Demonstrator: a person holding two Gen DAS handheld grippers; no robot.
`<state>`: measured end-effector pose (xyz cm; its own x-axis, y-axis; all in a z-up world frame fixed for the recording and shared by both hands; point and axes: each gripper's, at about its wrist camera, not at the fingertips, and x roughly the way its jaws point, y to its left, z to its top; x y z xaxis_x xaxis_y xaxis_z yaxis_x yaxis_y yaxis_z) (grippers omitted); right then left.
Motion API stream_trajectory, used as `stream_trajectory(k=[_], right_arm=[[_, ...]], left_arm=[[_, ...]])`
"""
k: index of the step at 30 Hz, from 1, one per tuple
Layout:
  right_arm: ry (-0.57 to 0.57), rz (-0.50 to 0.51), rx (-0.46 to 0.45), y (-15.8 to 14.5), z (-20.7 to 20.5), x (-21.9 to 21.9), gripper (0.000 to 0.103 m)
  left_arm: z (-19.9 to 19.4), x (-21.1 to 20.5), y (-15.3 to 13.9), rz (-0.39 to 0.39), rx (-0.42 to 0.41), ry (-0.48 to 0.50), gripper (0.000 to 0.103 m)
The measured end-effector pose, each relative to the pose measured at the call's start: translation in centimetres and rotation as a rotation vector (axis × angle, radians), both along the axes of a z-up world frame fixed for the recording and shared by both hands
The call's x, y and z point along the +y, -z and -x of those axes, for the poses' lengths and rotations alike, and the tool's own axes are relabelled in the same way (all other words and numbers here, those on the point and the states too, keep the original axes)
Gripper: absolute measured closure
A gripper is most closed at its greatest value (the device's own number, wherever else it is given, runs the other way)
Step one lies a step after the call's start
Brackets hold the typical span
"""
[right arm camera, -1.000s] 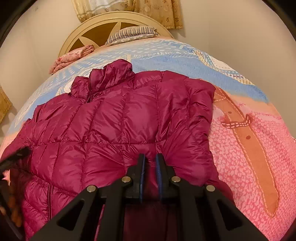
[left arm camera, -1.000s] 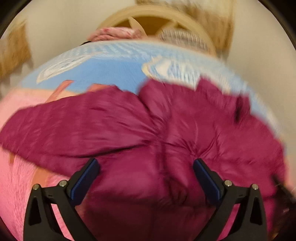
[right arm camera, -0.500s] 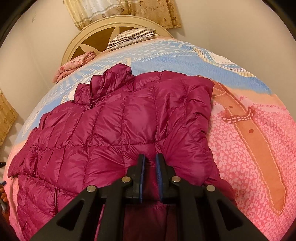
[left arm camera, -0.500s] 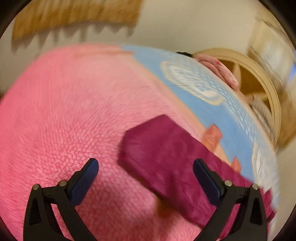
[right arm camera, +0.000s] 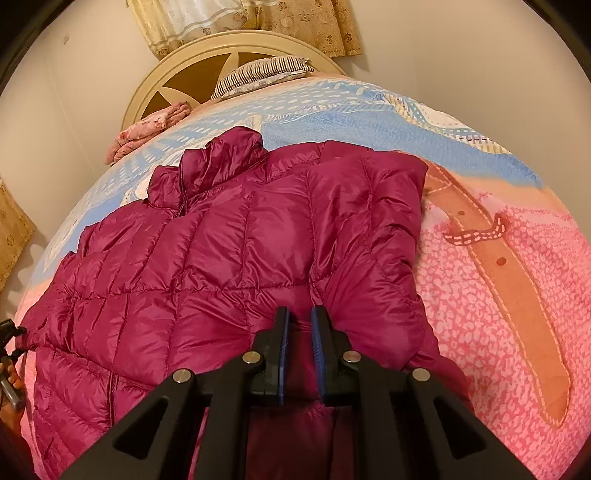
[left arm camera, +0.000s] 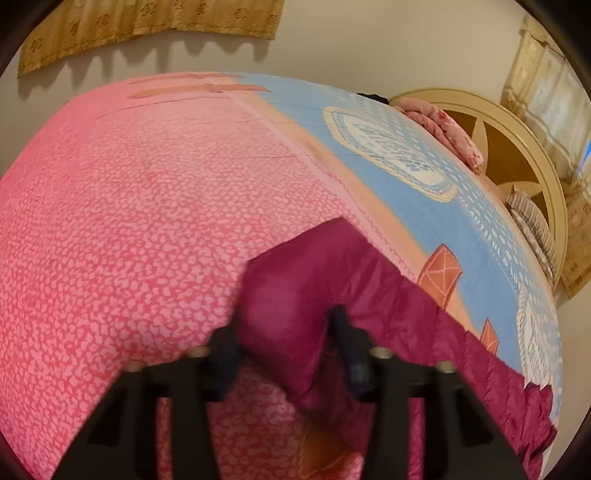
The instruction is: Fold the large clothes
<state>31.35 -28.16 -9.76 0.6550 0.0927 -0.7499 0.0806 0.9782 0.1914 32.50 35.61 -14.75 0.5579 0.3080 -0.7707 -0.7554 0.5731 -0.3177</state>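
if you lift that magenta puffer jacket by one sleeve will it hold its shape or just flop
The puffer jacket will probably flop: its sleeve already bends limply between the left gripper fingers. The shiny shell looks slippery, so the fold may slide. Its puffy quilting suggests it's light for its size.

Lying against cream headboard [right arm camera: 236, 40]: striped pillow [right arm camera: 264, 74], folded pink blanket [right arm camera: 147, 131]. Covering bed: pink-and-blue bedspread [right arm camera: 498, 302]. Hanging behind: gold curtains [right arm camera: 314, 26].
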Motion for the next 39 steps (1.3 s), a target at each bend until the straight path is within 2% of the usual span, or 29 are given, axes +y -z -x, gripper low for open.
stream_trajectory(k=[1,5,7,10,12,15,19,23,28,32,36,38,39], right_arm=[[0.0,-0.001,0.0,0.0,0.0,0.0,0.091],[0.001,-0.004,-0.001,0.0,0.0,0.0,0.09],[0.001,-0.011,-0.001,0.0,0.0,-0.1,0.09],[0.001,-0.028,-0.004,0.0,0.0,-0.4,0.09],[0.003,-0.045,-0.006,0.1,0.0,-0.6,0.09],[0.004,-0.063,-0.008,0.1,0.0,-0.8,0.09],[0.005,-0.073,-0.01,0.1,0.1,-0.9,0.09],[0.005,-0.086,-0.011,0.2,0.1,-1.1,0.09],[0.007,-0.094,-0.013,0.2,0.2,-1.2,0.09],[0.009,-0.103,-0.014,0.2,0.2,-1.3,0.09],[0.008,-0.104,-0.014,0.2,0.2,-1.3,0.09],[0.009,-0.105,-0.014,0.2,0.2,-1.3,0.09],[0.01,-0.106,-0.014,0.2,0.2,-1.3,0.09]], left_arm=[[-0.1,-0.1,0.0,-0.01,0.0,0.002,0.068],[-0.5,-0.5,-0.6,-0.036,-0.011,0.027,0.084],[-1.3,-1.0,-1.5,-0.062,-0.017,0.048,0.086],[-1.5,-3.2,-5.1,-0.132,-0.08,0.093,0.088],[-1.3,-6.2,-8.1,-0.226,-0.13,0.137,0.088],[-1.5,-12.7,-12.5,-0.34,-0.22,0.285,0.088],[-1.8,-21.5,-15.2,-0.384,-0.309,0.518,0.088],[-1.7,-31.1,-14.4,-0.373,-0.341,0.768,0.088],[-1.7,-39.7,-11.6,-0.396,-0.304,0.944,0.088],[-2.8,-44.2,-8.3,-0.406,-0.221,1.016,0.088],[-3.0,-45.4,-6.3,-0.383,-0.162,1.032,0.088],[-2.4,-46.2,-5.8,-0.4,-0.148,1.047,0.088],[-2.4,-46.8,-5.4,-0.418,-0.134,1.058,0.082]])
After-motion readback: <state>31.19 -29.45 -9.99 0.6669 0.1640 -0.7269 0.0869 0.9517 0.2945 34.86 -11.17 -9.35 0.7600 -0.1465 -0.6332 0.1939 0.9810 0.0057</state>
